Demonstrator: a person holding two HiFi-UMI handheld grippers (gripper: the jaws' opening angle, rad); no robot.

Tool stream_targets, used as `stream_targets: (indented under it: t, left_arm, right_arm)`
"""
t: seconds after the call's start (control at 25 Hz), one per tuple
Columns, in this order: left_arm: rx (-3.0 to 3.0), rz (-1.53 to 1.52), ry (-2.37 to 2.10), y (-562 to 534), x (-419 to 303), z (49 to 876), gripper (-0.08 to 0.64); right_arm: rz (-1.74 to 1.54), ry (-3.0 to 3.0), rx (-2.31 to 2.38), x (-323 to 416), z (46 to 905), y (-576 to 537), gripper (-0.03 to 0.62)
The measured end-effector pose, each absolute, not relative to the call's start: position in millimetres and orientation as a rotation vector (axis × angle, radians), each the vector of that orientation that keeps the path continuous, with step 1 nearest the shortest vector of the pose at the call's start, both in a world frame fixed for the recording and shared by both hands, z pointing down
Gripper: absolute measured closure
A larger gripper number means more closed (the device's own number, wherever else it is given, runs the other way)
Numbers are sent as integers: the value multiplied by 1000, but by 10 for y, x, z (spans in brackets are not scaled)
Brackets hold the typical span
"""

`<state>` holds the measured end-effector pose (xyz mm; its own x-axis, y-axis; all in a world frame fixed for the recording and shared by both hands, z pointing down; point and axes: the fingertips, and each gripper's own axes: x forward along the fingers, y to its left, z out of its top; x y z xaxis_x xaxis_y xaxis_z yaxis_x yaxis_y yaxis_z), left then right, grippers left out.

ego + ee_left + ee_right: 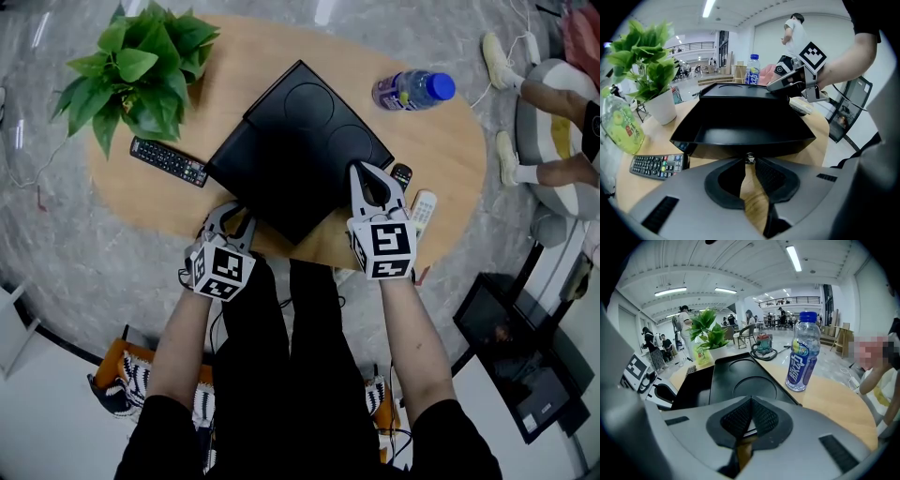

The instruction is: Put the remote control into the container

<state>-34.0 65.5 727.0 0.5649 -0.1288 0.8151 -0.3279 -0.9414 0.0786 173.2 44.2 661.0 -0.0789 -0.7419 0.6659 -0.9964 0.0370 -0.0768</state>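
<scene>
**Mia:** What is on the light brown oval wooden table (450, 150)?

**Ben:** A big flat black plastic container (300, 141) sits in the middle. At the far left is a green leafy plant in a white pot (141, 61). At the far right stands a clear plastic bottle with a blue cap (412, 90). Just right of the container lie a small black remote (401, 174) and a white remote (424, 208).

**Mia:** Where is the long black remote control with coloured buttons (169, 161)?

**Ben:** It is on the table, left of the container, not inside it. It lies flat with its buttons up, just on the near side of the plant.

**Mia:** Which way does it go?

**Ben:** Its long side runs left to right, and the right end sits a bit nearer. That end, with the coloured buttons, comes right up to the container's left corner.

**Mia:** Is anything in the way?

**Ben:** Nothing lies on it. The leaves hang close behind it. The container's side wall stands between it and the inside.

**Mia:** And the jaws?

**Ben:** The left gripper (749, 161) has its jaws only a little apart, and the tips nip the container's near edge. The right gripper (750, 401) has its jaws shut tight on nothing, with the tips at the container's right edge.
</scene>
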Motion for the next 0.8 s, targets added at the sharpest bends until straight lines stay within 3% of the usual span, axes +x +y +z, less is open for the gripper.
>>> stream_targets:
  t: [0.52,0.8]
  left_arm:
    - [2557,1302,-348,652,-526,7066,485]
    - [2679,1184,-368,430,-441,6093,485]
  right_arm:
    - [800,-1959,1907,1807,6099,484,583]
    - [733,-1885,2064,1814,5214,877,583]
